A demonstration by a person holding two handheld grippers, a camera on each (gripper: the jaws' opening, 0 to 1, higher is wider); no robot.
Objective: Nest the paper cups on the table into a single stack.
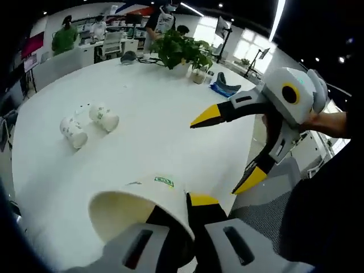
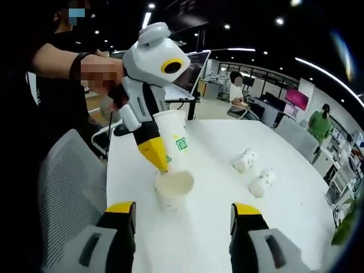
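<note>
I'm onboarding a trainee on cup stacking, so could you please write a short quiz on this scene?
1. How many paper cups lie on their sides on the table?
2. True or false: the right hand-held gripper holds a cup.
3. The held cup in the left hand-held gripper is: A) above the upright cup; B) beside the plant; C) flat on the table.
Key: 1) two; 2) false, it is open and empty; 3) A.
</note>
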